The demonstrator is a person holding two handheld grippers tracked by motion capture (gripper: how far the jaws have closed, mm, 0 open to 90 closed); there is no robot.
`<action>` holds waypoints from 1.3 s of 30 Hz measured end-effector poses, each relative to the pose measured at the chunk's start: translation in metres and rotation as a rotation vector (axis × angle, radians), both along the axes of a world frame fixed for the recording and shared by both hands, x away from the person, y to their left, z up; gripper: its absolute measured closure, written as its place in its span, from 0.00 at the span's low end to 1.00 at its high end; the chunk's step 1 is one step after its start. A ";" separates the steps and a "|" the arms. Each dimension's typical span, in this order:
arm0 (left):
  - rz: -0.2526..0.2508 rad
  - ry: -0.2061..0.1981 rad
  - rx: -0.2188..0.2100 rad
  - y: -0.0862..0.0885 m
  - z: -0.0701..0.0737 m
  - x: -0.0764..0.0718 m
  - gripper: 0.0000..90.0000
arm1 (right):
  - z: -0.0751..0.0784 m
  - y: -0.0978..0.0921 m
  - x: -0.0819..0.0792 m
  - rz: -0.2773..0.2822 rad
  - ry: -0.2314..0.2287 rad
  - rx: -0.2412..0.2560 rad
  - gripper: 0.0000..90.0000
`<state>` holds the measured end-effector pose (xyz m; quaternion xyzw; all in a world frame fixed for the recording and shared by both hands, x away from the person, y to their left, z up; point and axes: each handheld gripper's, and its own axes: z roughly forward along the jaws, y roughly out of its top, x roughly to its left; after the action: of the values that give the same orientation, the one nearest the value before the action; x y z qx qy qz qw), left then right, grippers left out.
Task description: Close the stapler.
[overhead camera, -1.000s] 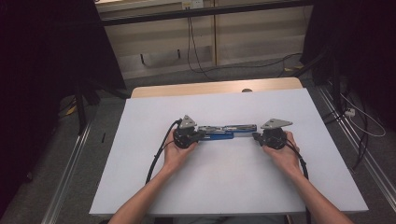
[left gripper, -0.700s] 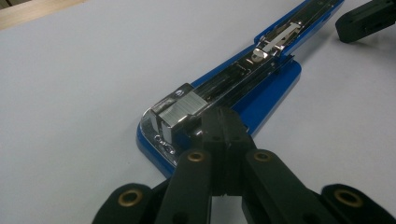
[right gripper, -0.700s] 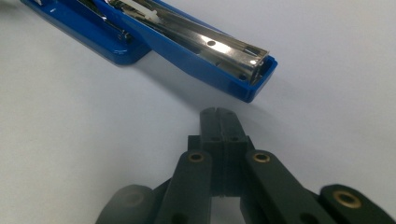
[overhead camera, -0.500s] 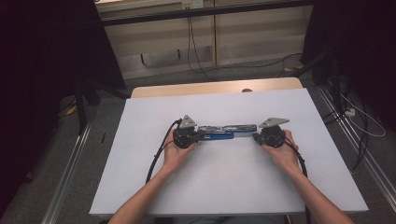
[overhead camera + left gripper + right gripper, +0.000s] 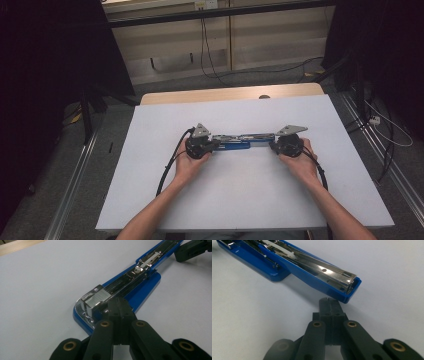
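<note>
A blue stapler (image 5: 235, 141) lies swung open flat across the middle of the white table (image 5: 240, 200), its metal staple channel facing up. My left gripper (image 5: 216, 145) is at its left end. In the left gripper view the stapler (image 5: 140, 287) runs away to the upper right, and the left gripper (image 5: 119, 305) is shut with its tip against the staple-loaded end, nothing between the jaws. My right gripper (image 5: 272, 145) is at the right end. Seen from the right gripper view, the right gripper (image 5: 329, 302) is shut, its tip just short of the stapler (image 5: 312, 270).
A wooden strip (image 5: 230, 95) edges the table's far side. A black cable (image 5: 167, 167) loops from the left gripper toward the front edge. Floor cables (image 5: 380, 125) and metal rails (image 5: 75, 180) flank the table. White surface spreads on all sides of the stapler.
The right gripper has edged slightly left toward the stapler's end. The left gripper and the stapler have stayed in place.
</note>
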<state>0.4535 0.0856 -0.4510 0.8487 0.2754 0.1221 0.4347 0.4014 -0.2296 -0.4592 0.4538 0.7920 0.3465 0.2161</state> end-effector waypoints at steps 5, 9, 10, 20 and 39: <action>0.008 0.011 -0.010 -0.001 0.000 -0.001 1.00 | 0.001 -0.001 0.000 -0.004 -0.005 0.004 1.00; 0.010 0.006 -0.009 -0.001 0.000 -0.001 1.00 | 0.001 -0.002 0.001 -0.011 -0.008 0.007 1.00; 0.015 0.011 -0.016 -0.002 -0.001 -0.001 1.00 | 0.001 -0.003 0.001 -0.012 -0.007 0.007 1.00; 0.017 0.005 -0.018 -0.001 -0.001 0.000 1.00 | 0.001 -0.002 0.002 -0.016 -0.014 0.019 1.00; 0.015 0.005 -0.023 -0.002 -0.002 -0.001 1.00 | -0.001 -0.003 0.003 -0.019 -0.027 0.049 1.00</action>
<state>0.4530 0.0836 -0.4528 0.8419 0.2841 0.1198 0.4428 0.4045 -0.2322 -0.4598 0.4617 0.7759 0.3699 0.2190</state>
